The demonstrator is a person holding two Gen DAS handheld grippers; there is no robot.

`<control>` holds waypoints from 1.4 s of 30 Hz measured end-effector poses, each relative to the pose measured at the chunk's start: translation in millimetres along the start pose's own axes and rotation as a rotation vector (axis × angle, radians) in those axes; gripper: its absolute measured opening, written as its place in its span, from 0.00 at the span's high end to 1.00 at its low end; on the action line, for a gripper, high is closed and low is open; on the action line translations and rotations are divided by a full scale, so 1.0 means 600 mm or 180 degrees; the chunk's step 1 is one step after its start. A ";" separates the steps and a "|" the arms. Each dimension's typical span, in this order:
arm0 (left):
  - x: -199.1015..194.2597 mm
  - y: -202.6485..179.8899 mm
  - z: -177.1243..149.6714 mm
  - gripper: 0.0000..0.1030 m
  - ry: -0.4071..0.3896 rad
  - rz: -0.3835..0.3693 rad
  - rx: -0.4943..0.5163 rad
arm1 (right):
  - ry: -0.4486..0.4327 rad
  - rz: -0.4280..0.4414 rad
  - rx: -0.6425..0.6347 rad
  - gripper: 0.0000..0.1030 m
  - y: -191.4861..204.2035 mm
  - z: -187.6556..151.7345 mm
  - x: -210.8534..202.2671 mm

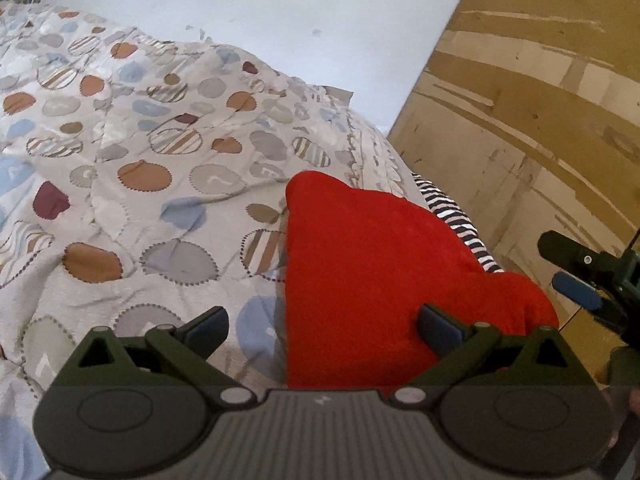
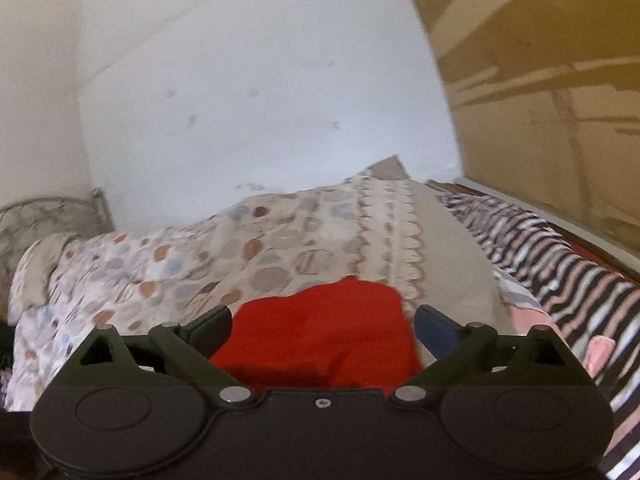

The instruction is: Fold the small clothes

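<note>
Left wrist view: my left gripper (image 1: pixel 322 330) has jaws spread wide, holding nothing, hovering low over the red garment (image 1: pixel 380 272), which lies on the patterned bed quilt (image 1: pixel 140 160) at 5 o'clock, laid out for folding; right gripper (image 1: pixel 580 280) at 3 o'clock, jaws parted

Right wrist view: right gripper (image 2: pixel 323 330) jaws released, empty, aimed level over red garment (image 2: pixel 328 328) at 6 o'clock; striped blanket (image 2: pixel 560 272) at 3

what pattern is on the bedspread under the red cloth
Circles and dots in brown, blue, grey and maroon on the pale bedspread, clearest in the left wrist view.
</note>
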State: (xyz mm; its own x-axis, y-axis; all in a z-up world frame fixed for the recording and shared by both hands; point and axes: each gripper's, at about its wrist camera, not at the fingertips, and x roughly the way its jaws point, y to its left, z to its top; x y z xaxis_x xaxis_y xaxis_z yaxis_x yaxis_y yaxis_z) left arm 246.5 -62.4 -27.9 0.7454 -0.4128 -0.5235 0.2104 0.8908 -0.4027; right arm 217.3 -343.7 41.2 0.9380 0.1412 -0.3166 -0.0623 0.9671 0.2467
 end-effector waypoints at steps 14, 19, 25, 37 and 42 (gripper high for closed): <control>0.013 -0.001 -0.025 0.00 -0.0034 -0.0006 0.0076 | 0.0401 -0.0384 -0.0175 0.03 -0.021 -0.105 0.018; 0.020 -0.005 -0.029 0.00 -0.0056 -0.0020 0.0125 | 0.0240 -0.0525 0.0082 0.03 -0.032 -0.129 0.000; 0.020 -0.002 -0.028 0.00 -0.0029 -0.0027 0.0103 | -0.0134 -0.0408 0.0187 0.01 -0.013 -0.083 -0.034; 0.023 -0.007 -0.043 0.00 -0.0070 -0.0033 0.0250 | 0.0349 -0.0423 -0.0196 0.01 -0.018 -0.138 0.026; 0.033 -0.003 -0.054 0.00 -0.0104 -0.0148 0.0098 | 0.0397 -0.0330 0.0150 0.01 -0.051 -0.155 0.035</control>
State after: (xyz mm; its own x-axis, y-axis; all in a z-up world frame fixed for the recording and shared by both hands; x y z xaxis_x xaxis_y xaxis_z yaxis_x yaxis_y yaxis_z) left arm 240.2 -78.1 -61.9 0.7545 -0.4479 -0.4797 0.2644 0.8764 -0.4025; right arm 207.1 -350.6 -58.4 0.8889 0.0693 -0.4529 0.0514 0.9672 0.2487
